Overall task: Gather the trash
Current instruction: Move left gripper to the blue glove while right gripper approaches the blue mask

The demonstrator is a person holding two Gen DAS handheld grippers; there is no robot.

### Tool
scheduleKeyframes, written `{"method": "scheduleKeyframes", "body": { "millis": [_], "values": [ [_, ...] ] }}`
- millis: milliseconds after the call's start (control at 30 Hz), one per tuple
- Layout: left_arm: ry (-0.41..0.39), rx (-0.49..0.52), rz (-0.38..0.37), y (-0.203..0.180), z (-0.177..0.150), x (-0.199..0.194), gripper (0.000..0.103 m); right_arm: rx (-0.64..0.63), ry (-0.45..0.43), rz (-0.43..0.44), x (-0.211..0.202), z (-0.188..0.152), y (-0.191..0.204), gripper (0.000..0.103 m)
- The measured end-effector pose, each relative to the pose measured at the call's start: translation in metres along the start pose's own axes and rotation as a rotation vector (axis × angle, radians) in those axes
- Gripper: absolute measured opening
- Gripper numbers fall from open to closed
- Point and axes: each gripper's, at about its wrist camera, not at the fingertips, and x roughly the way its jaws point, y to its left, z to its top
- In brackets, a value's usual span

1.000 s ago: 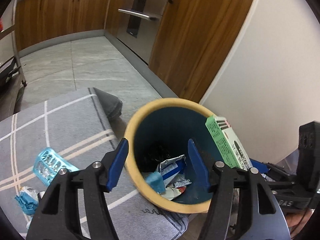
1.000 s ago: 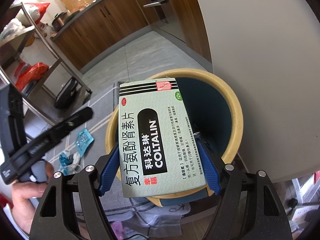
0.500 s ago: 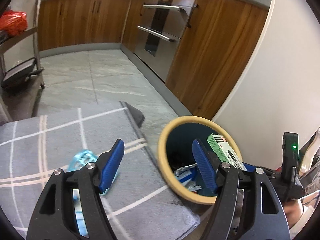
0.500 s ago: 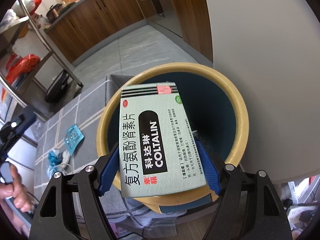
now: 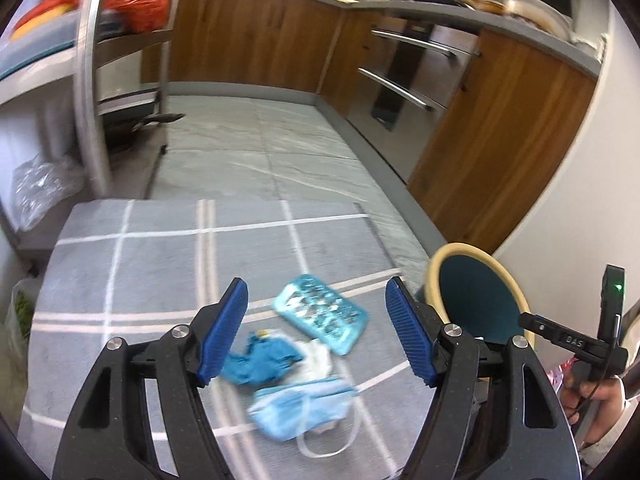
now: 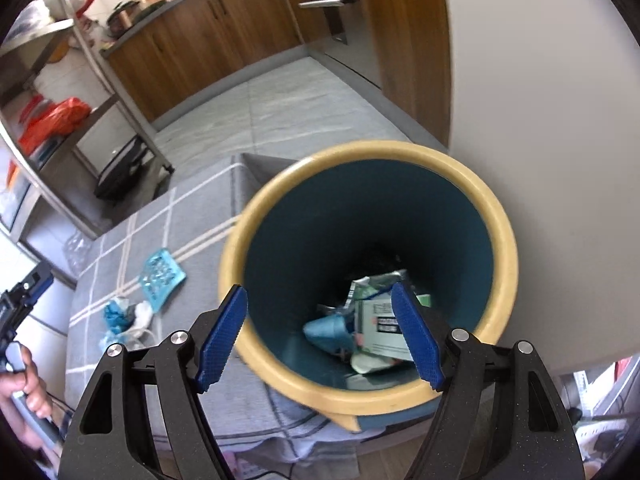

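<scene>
A teal bin with a yellow rim [image 6: 404,152] stands at the right edge of a grey checked cloth [image 5: 160,256]. The green medicine box [image 6: 380,332] lies inside it among other wrappers. My right gripper [image 6: 320,336] is open and empty above the bin's mouth. My left gripper [image 5: 316,332] is open and empty above the trash on the cloth: a teal blister pack [image 5: 320,312], a blue crumpled glove [image 5: 264,364], white tissue [image 5: 316,360] and a blue face mask [image 5: 300,408]. The bin also shows in the left wrist view [image 5: 436,264].
A metal shelf rack [image 5: 88,92] stands to the left of the cloth, with plastic bags on it. Wooden kitchen cabinets [image 5: 248,36] and an oven line the far side and right of the grey tiled floor. A white wall [image 6: 540,120] stands right behind the bin.
My right gripper has opened and the medicine box has dropped into the bin. My left gripper has swung left, from over the bin to over the trash on the cloth.
</scene>
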Motion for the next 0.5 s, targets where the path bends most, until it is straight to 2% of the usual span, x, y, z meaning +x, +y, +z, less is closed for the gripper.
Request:
{"method": "scheduleKeyframes", "body": {
  "millis": [167,500],
  "values": [
    [0.003,-0.008,0.026,0.024,-0.010,-0.010,0.070,-0.056,0.006,0.030,0.001,-0.005,0.027,0.076],
    [0.084,-0.070,0.063,0.072,-0.030,0.002,0.070,-0.126,0.050,0.139,0.007,-0.025,0.083,0.076]
  ]
}}
